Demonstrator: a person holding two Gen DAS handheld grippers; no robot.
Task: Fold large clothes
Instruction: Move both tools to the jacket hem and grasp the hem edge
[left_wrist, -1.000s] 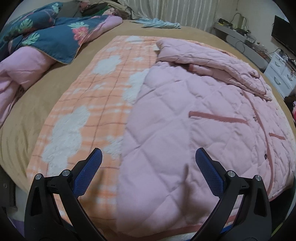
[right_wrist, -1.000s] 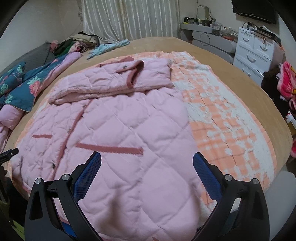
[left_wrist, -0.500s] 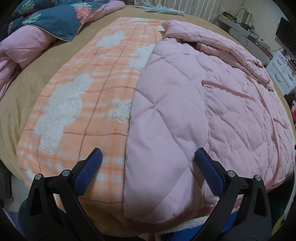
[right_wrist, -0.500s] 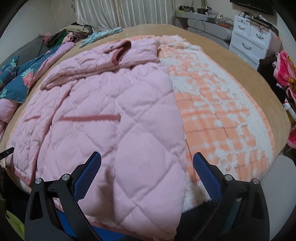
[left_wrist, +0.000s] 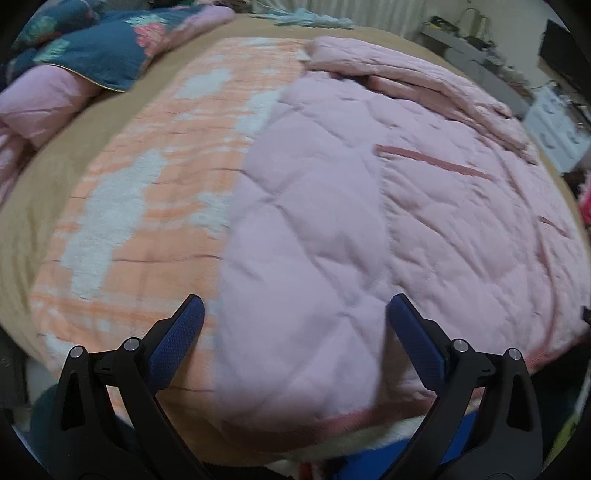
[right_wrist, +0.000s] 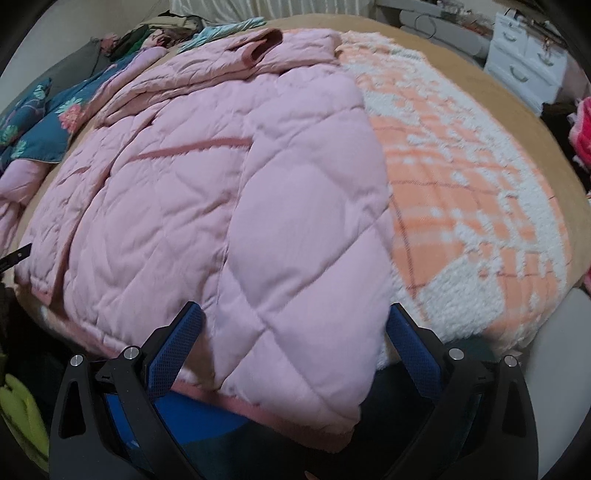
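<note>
a pink quilted jacket (left_wrist: 369, 229) (right_wrist: 221, 206) lies spread flat on an orange-and-white blanket (left_wrist: 147, 192) (right_wrist: 461, 184) over the bed, its hem at the near edge. the left gripper (left_wrist: 295, 332) and right gripper (right_wrist: 293, 334) hover above that hem, jaws wide apart and holding nothing. no readable writing or labels show.

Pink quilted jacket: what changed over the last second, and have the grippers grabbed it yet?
Both grippers came down and in toward the near hem of the pink quilted jacket. The left gripper and right gripper now straddle that hem with jaws wide open; nothing was grabbed or released. The jacket lies as before on the orange plaid blanket, sleeve still folded across the top.
</note>
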